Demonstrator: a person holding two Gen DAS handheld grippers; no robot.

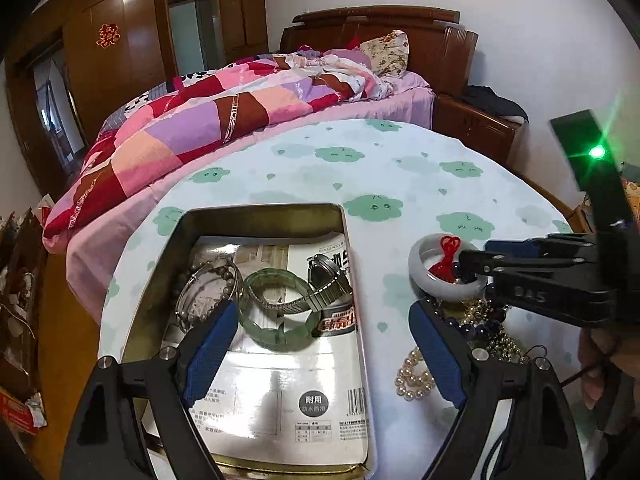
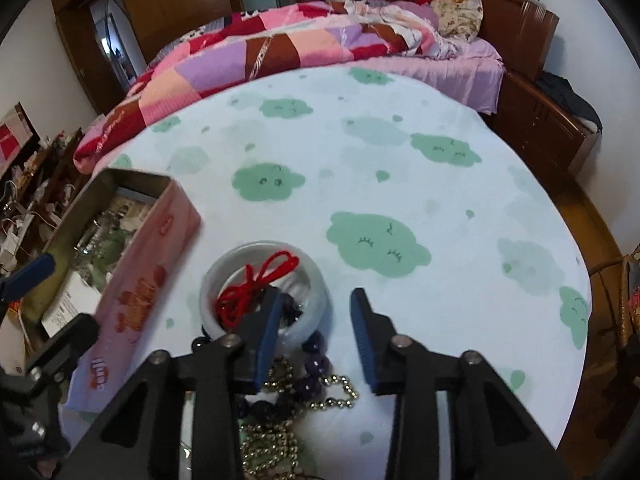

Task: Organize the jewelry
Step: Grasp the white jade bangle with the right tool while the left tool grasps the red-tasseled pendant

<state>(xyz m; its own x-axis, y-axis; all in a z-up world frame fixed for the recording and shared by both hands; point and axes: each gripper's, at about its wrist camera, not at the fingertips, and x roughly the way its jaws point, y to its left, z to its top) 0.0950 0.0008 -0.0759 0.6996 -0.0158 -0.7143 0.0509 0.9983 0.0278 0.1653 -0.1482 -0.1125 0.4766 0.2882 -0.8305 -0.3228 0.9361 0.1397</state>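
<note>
Right gripper point(image 2: 314, 316) open astride the white bangle's point(image 2: 262, 292) rim

The bangle lies flat, hole upward, red cord point(image 2: 256, 284) inside; the left gripper point(image 1: 320, 344) gapes empty above the tin point(image 1: 260, 216).

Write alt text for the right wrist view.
The open right gripper reaches over a white bangle tied with red cord, one finger inside the ring. Bead necklaces lie beside it on a cloud-print tablecloth; a pink tin sits left.

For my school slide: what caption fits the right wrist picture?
Open right gripper straddling a white bangle with red cord.
</note>
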